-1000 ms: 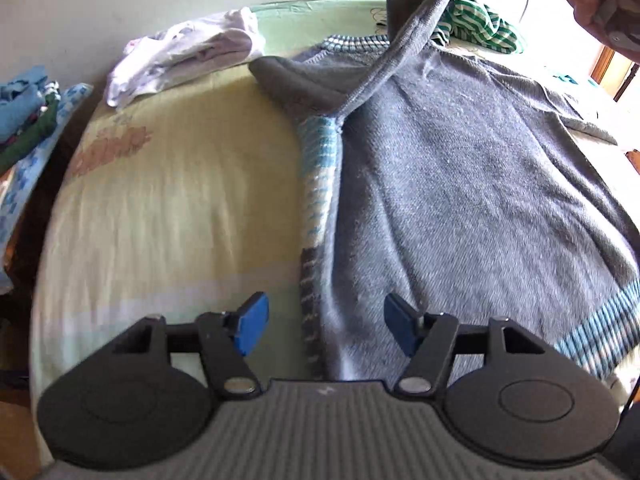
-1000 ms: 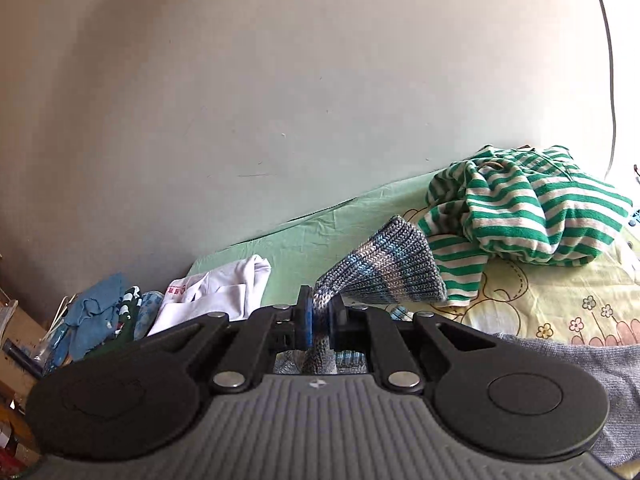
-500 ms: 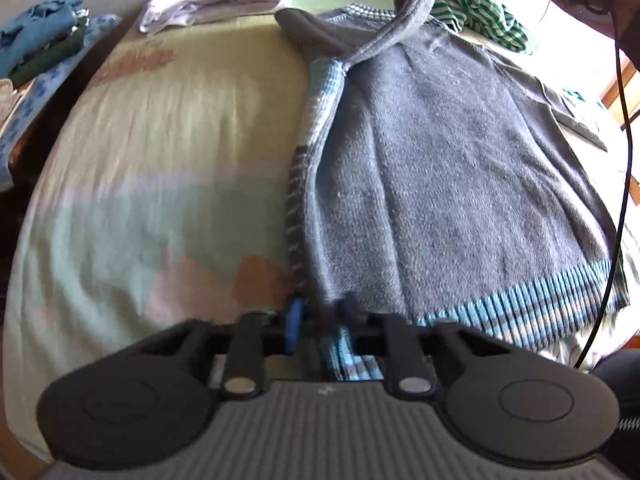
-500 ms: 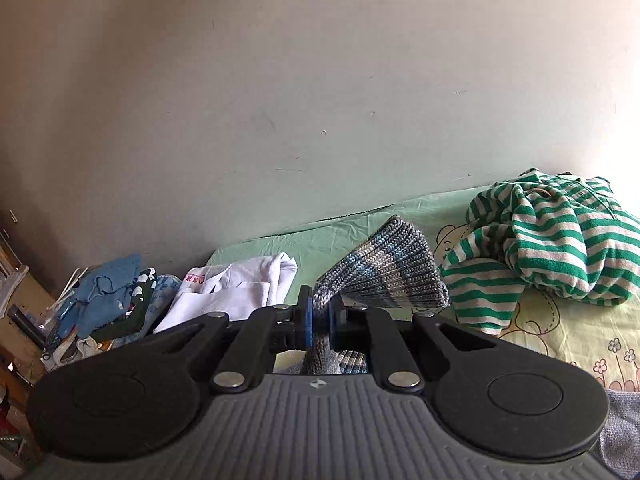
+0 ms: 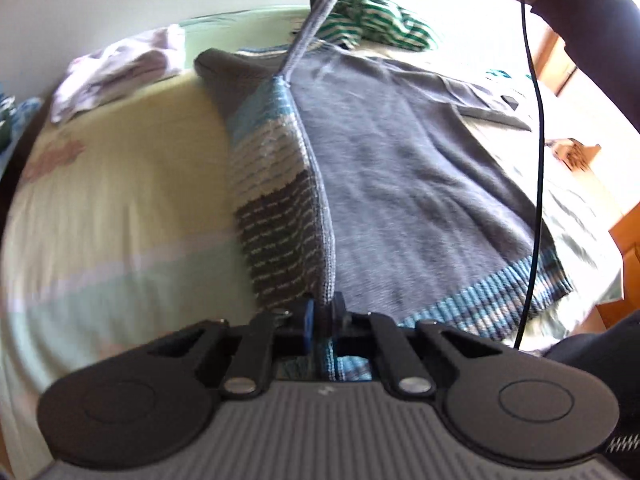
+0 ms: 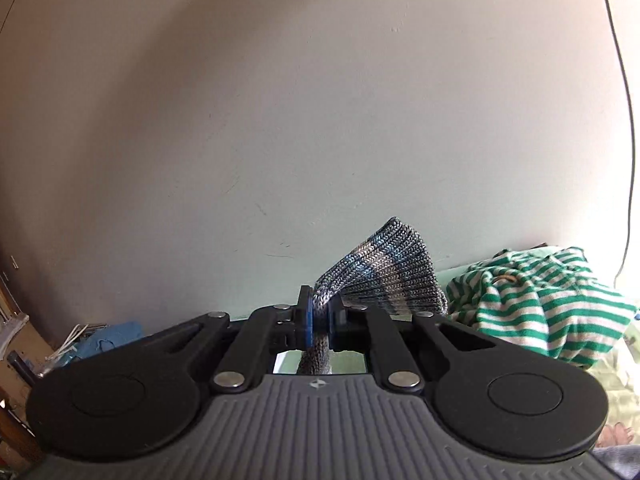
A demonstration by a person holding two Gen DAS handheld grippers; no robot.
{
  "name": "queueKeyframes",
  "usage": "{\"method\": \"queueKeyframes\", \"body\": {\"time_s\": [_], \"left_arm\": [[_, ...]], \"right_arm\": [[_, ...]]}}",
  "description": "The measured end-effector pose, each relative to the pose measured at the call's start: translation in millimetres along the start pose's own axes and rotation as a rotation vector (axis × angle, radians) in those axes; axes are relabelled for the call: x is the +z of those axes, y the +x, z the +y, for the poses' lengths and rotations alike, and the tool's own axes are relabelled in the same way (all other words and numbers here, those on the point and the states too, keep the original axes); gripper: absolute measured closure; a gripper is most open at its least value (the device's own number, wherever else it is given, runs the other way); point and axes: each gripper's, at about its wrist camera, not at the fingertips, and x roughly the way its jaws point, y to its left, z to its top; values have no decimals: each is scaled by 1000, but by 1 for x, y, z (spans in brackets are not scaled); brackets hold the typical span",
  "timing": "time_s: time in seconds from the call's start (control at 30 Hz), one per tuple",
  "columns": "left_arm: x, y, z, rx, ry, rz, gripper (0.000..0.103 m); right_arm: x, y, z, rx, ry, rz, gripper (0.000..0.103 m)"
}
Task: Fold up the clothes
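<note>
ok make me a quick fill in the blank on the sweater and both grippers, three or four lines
1. The left gripper is shut on the striped ____ corner of the grey sweater.
2. The right gripper pinches the sweater's striped ____.
3. The garment bunched near the wall has white and ____ stripes.
4. The sweater lies on a ____.

Missing words: hem; cuff; green; bed

no text, label or number can be read anywhere.
</note>
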Motion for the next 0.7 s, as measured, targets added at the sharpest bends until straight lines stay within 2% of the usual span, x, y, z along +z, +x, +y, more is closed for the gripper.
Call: {"method": "queueKeyframes", "body": {"time_s": [0.23, 0.47, 0.5, 0.63, 0.7], "left_arm": [[4, 34, -21, -63, 63, 73, 99], [3, 30, -23, -89, 102, 92, 95], [4, 27, -22, -95, 108, 92, 93], [11, 5, -18, -122, 150, 72, 71], [19, -6, -14, -119, 181, 40, 62]], "right_arm": [[-17, -16, -60, -135, 23, 54, 96], [-71, -12, -116, -306, 58, 212, 96], [-81, -11, -121, -329, 77, 238, 95], [-108, -15, -140, -350, 157, 296, 94], [-116, -14, -146, -342, 185, 320, 89]]}}
